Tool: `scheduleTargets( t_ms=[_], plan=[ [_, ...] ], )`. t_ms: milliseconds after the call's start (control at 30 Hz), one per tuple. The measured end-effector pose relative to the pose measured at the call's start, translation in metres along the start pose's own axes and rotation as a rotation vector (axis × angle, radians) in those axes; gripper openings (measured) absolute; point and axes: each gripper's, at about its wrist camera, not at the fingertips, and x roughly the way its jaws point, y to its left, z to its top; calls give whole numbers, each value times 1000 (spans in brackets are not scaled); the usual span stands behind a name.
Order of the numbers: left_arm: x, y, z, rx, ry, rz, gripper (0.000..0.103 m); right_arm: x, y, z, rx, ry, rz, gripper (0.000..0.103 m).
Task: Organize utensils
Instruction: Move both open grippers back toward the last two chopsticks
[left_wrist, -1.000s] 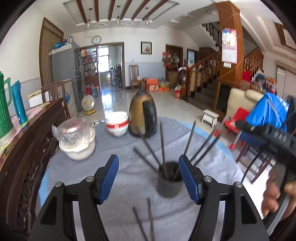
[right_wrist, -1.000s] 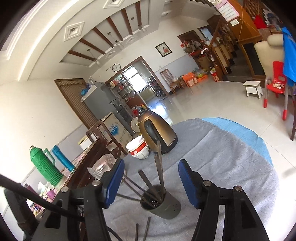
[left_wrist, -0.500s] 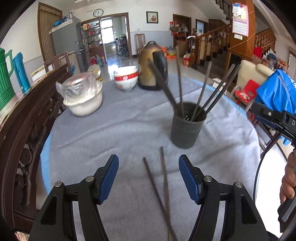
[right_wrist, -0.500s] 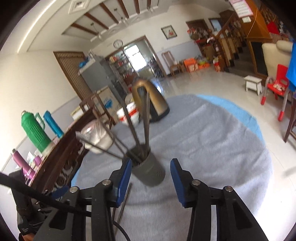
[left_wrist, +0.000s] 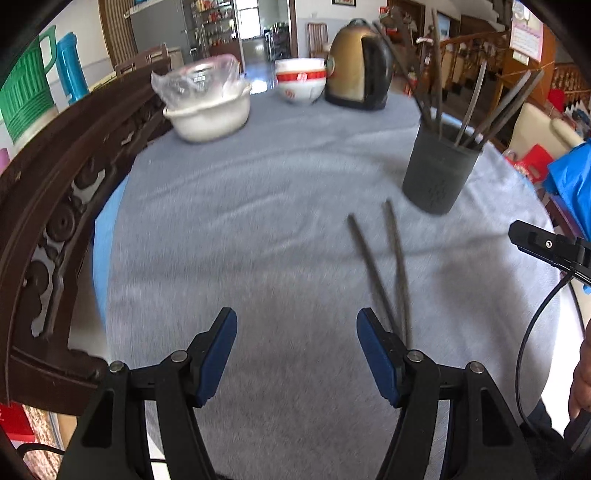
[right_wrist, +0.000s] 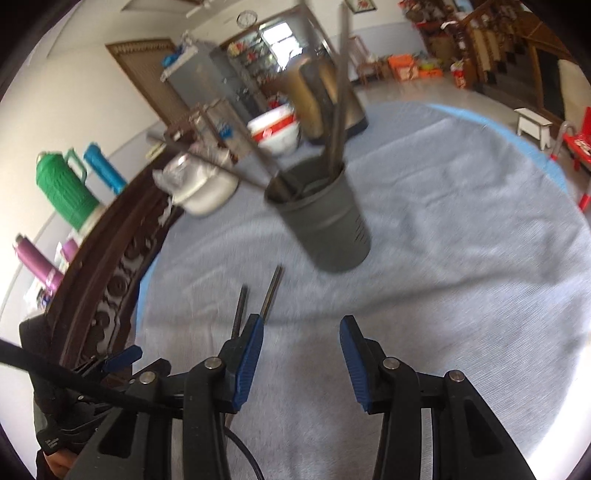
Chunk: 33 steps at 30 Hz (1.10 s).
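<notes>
Jaws first: our left gripper (left_wrist: 296, 345) gapes wide over bare cloth (left_wrist: 240, 229), holding nothing; our right gripper (right_wrist: 301, 349) is narrower, its jaws having just been closing, also on nothing. Two loose chopsticks (left_wrist: 384, 269) lie on the cloth just past the left gripper's right finger, pointing toward the grey cup (right_wrist: 321, 221), which already holds several others upright. We judge ourselves at the reach step. Next, we must center one gripper over a stick and pinch it flat against the cloth.

Kettle (left_wrist: 358, 66), bowls (left_wrist: 301, 83), green flask (left_wrist: 24, 99)
</notes>
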Motion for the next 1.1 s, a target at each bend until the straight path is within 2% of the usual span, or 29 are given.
scheduleTargets(
  t_ms=[233, 267, 500, 800, 967, 1100],
  plan=[
    [6, 8, -4, -26, 18, 31, 68, 29, 17, -4, -21, 97, -20, 46],
    [8, 11, -5, -36, 23, 34, 68, 34, 20, -3, -30, 110, -30, 39],
    [14, 19, -12, -55, 43, 32, 68, 73, 37, 7, -34, 202, -42, 28],
    [11, 37, -16, -98, 42, 20, 68, 101, 53, 1, -20, 309, -52, 27],
    [13, 38, -16, -104, 46, 7, 68, 110, 57, -3, -11, 334, -66, 27],
    [12, 38, -16, -104, 46, 1, 68, 118, 61, -9, -27, 353, -84, 19]
  ],
)
